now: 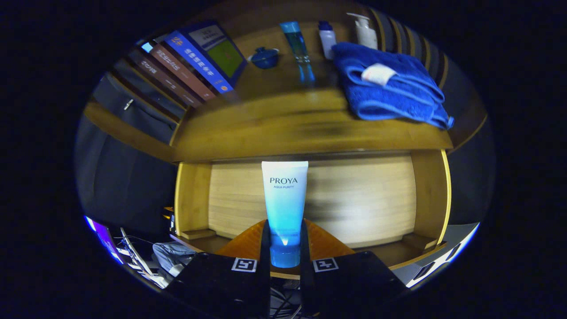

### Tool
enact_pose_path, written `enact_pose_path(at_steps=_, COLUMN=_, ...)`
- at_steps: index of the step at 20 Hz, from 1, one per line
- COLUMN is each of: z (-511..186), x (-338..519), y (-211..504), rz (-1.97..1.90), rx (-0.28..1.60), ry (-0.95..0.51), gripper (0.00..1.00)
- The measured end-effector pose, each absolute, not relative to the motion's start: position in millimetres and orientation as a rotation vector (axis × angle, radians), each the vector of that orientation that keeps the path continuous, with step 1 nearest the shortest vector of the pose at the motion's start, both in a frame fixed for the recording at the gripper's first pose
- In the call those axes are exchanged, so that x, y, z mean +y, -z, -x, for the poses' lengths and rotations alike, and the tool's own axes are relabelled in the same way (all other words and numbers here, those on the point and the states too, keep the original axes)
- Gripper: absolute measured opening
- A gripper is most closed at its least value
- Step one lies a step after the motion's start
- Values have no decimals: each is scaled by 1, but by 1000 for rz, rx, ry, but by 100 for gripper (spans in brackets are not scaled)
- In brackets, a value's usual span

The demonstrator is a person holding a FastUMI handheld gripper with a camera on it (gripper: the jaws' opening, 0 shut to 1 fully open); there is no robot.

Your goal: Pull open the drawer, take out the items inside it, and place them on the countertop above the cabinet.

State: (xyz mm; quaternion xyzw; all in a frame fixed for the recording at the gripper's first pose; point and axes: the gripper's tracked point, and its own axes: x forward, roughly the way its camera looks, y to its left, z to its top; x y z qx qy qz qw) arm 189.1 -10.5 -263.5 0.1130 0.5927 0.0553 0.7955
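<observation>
My gripper (285, 241) is shut on a white-to-blue cosmetic tube (285, 199), gripped near its blue cap with the flat crimped end pointing away from me. The tube hangs over the pulled-out wooden drawer (372, 199), whose pale bottom shows behind it. Beyond the drawer runs the wooden countertop (283, 128) of the cabinet. On it lie a folded blue towel (390, 88), a tall clear blue bottle (297, 48), a small white bottle with a blue cap (327, 39), a white pump bottle (365, 31) and a small blue lidded pot (265, 57).
A row of leaning books (186, 66) stands at the left end of the countertop. The drawer's side walls (191, 199) rise on both sides of the tube. Cables and a piece of cloth (170, 257) lie low beside the left finger.
</observation>
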Motion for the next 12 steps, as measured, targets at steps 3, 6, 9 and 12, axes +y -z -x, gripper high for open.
enact_pose_path(at_steps=3, z=-224, x=-1, y=247, rz=-241, rx=1258, ry=-115, gripper=31)
enact_pose_path(at_steps=6, z=-264, x=-7, y=247, rz=-216, rx=1248, ry=-69, gripper=31)
enact_pose_path(at_steps=9, z=-302, x=-13, y=255, rz=-163, rx=1243, ry=-31, gripper=31)
enact_pose_path(at_steps=12, z=-328, x=-13, y=265, rz=-154, rx=1261, ry=-19, gripper=31)
